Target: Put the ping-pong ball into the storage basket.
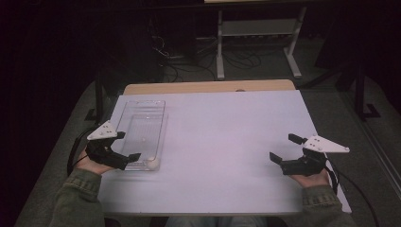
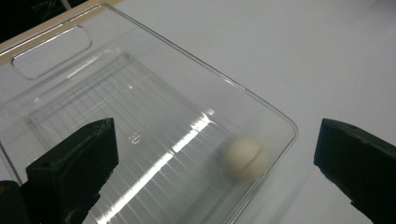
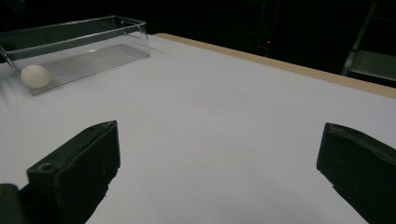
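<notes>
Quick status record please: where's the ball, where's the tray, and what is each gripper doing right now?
ball: white ball lying inside the clear tray, in its near right corner
tray: clear plastic tray on the left part of the white table, long side running away from the person
left gripper: left gripper at the tray's near end, jaws open, holding nothing
right gripper: right gripper over bare table at the right, jaws open, holding nothing

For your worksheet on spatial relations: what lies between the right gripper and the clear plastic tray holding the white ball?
Nothing: from the right gripper to the clear plastic tray with its white ball, the right gripper view shows bare white tabletop.
</notes>
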The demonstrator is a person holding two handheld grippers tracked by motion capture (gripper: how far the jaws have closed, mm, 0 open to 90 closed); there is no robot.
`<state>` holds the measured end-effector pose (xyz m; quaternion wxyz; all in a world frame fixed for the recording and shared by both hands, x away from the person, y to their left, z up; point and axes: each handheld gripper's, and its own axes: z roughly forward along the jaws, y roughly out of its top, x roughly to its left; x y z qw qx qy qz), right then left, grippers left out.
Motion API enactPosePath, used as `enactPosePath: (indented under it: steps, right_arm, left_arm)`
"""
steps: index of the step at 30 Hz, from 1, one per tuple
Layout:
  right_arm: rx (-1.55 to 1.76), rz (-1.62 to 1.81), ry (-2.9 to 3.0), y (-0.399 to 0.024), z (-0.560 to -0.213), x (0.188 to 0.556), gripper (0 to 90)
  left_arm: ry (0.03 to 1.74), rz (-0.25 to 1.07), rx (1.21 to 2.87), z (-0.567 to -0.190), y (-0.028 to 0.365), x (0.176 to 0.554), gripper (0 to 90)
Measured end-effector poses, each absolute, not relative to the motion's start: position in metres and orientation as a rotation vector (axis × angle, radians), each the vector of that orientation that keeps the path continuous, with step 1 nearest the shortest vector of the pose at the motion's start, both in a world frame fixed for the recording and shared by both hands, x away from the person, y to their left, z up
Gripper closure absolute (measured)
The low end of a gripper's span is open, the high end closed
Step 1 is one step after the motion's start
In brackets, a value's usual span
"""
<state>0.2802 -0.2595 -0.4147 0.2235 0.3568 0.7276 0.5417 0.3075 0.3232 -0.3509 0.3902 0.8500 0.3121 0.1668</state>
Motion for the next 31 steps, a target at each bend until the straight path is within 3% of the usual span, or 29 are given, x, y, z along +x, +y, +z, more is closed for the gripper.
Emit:
enactPosePath:
  steps: [15, 17, 31]
  right_arm:
    - [0.987, 1.501, 2.011, -0.26, -0.415, 0.28, 0.0]
    - [0.985, 1.5, 2.011, -0.26, -0.415, 0.28, 0.0]
    - [0.987, 1.502, 2.015, -0.259, -0.415, 0.28, 0.0]
  left_arm:
    - [0.853, 0.547, 1.981, -0.366, 0.329, 0.294, 0.0]
    - [0.892, 0.601, 1.869, -0.37, 0.334, 0.289, 0.0]
    - [0.904, 0.619, 1.846, -0.383, 0.337, 0.28, 0.0]
